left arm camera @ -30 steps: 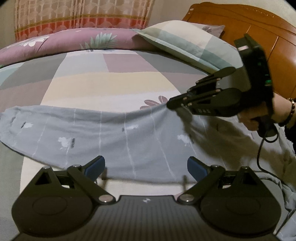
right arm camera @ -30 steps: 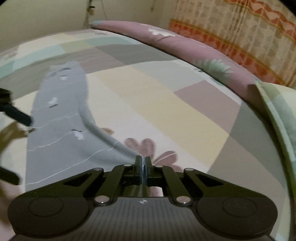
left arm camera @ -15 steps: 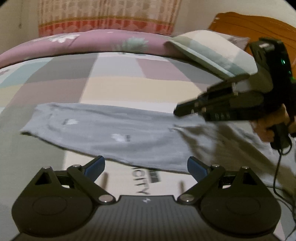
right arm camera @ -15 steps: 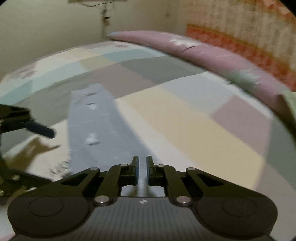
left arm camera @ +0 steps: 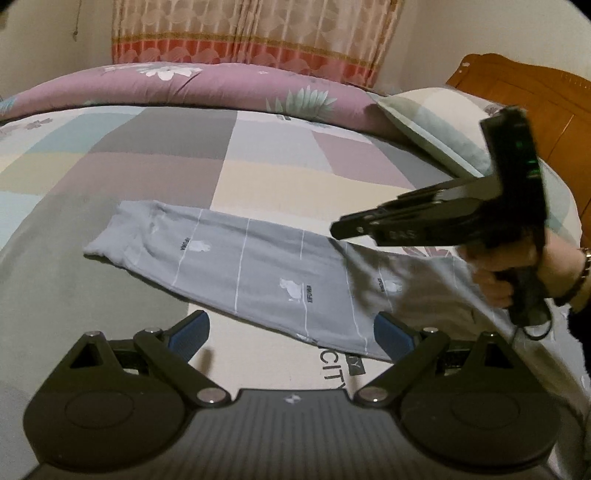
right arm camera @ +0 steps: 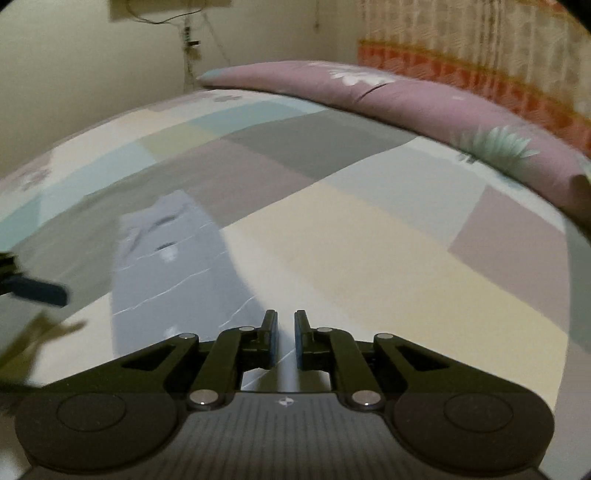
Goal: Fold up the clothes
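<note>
A grey garment with white prints, its long sleeve [left arm camera: 258, 266] stretched out flat, lies on the patchwork bed sheet [left arm camera: 258, 177]. A pale patch with printed letters [left arm camera: 332, 365] shows just below it. My left gripper [left arm camera: 291, 325] hovers over the sleeve's near edge, wide open and holding nothing. My right gripper [left arm camera: 336, 229], held by a hand [left arm camera: 491, 280], hangs above the sleeve's right part. In its own view the right gripper [right arm camera: 286, 325] shows a narrow gap. Its jaws are opening with nothing between them, and the sleeve [right arm camera: 166, 280] lies to its left.
A rolled purple quilt [left arm camera: 207, 88] runs along the bed's far side. A pillow [left arm camera: 436, 122] and a wooden headboard [left arm camera: 535, 96] stand at the right. Curtains [left arm camera: 258, 33] hang behind. One left gripper finger [right arm camera: 40, 291] shows at the right wrist view's left edge.
The right gripper was shut on the sleeve's edge and has let it go; its jaws have parted. The sleeve now lies flat. Both grippers have shifted sideways over the bed.
</note>
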A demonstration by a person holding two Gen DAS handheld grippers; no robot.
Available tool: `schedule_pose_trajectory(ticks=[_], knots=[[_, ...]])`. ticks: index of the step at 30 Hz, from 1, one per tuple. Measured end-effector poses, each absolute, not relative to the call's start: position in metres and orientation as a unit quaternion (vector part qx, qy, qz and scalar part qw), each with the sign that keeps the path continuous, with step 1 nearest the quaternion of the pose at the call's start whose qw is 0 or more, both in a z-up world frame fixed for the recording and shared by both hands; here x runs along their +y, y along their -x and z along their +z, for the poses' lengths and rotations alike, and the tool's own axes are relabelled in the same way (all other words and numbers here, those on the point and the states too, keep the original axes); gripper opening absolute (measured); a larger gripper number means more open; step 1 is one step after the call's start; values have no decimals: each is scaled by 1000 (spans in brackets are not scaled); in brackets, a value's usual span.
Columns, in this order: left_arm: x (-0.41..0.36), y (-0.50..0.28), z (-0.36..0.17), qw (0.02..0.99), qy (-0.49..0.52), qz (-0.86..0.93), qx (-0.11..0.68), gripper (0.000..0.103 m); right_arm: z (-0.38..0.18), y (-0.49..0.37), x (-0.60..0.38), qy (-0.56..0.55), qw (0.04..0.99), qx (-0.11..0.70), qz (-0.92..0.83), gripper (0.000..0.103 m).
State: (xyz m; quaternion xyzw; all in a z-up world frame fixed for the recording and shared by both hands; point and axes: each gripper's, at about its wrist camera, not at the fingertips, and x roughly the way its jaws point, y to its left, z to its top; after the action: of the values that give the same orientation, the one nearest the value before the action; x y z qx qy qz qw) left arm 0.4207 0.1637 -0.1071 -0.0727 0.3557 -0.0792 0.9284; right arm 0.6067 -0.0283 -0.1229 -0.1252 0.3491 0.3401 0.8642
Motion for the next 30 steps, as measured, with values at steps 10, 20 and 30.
schedule_pose_trajectory(ticks=[10,20,30], knots=[[169,-419,-102,931,83,-78,346,95,-118,-580,-12,153,832,343,408,12],[168,-419,-104,930,84,-81,349,95,-138,-600,-16,141,850,355,361,17],[167,-418,-102,931,85,-80,346,95,-129,-600,-1,168,863,320,354,28]])
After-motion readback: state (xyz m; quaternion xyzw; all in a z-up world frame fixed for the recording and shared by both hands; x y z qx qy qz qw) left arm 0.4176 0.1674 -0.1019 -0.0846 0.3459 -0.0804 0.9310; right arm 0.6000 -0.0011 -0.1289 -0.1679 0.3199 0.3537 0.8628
